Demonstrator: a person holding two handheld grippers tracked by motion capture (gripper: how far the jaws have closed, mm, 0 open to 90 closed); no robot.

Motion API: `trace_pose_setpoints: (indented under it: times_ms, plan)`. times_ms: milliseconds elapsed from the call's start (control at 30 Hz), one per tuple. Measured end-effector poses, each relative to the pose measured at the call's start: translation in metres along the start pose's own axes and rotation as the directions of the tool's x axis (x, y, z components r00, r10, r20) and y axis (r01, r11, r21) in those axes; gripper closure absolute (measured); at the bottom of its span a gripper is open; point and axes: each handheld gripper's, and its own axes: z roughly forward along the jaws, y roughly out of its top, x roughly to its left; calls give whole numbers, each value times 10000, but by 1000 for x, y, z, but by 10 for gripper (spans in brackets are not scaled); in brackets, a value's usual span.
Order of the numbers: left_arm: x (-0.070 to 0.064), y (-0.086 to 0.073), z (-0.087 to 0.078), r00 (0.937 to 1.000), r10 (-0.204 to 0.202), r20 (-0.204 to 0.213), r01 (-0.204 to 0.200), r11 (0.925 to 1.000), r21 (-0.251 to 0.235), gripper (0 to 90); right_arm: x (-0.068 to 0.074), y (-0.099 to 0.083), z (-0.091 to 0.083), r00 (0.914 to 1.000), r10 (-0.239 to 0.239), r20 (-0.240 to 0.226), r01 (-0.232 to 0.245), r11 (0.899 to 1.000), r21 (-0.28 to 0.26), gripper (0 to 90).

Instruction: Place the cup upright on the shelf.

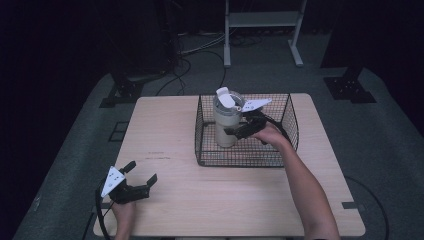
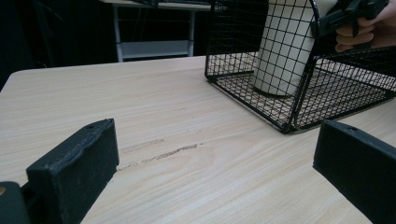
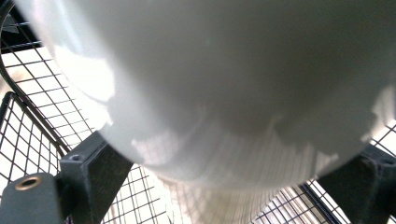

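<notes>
I'm pinching the cream tumbler (image 1: 226,125) inside the wire basket (image 1: 290,112) with my right gripper (image 1: 235,131); I'm squeezing evenly, staying upright. Left gripper (image 1: 141,174) is idling, jaws spread.

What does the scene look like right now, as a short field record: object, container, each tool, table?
object: cream cylindrical tumbler with a flip lid, upright
container: black wire basket, holds the tumbler, on the far right part of the table
right tool: inside the basket, jaws on either side of the tumbler's body, grip not confirmed
left tool: open, holding nothing, low over the near left corner
table: light wooden tabletop, faint scratch mark near its middle
</notes>
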Motion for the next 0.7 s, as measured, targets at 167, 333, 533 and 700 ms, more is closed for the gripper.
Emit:
trace_pose_setpoints:
  times_ms: [167, 333, 533, 700]
  plan:
    - [0, 0, 0, 10000, 16, -3, -16, 10000, 18, 0, 0, 1, -6, 10000, 24, 66, -23, 9999, -171, 95]
    - [-1, 0, 0, 10000, 16, -1, -16, 10000, 18, 0, 1, 3, -14, 9998, 94, 168, -90, 9997, -215, 95]
    - [-1, 0, 1, 10000, 49, -6, -49, 10000, 51, 0, 1, 2, -23, 9992, 279, 300, -273, 9994, -206, 95]
    - [-1, 0, 1, 10000, 67, -13, -66, 10000, 57, 0, 2, 3, -31, 9982, 493, 328, -485, 9985, -261, 95]
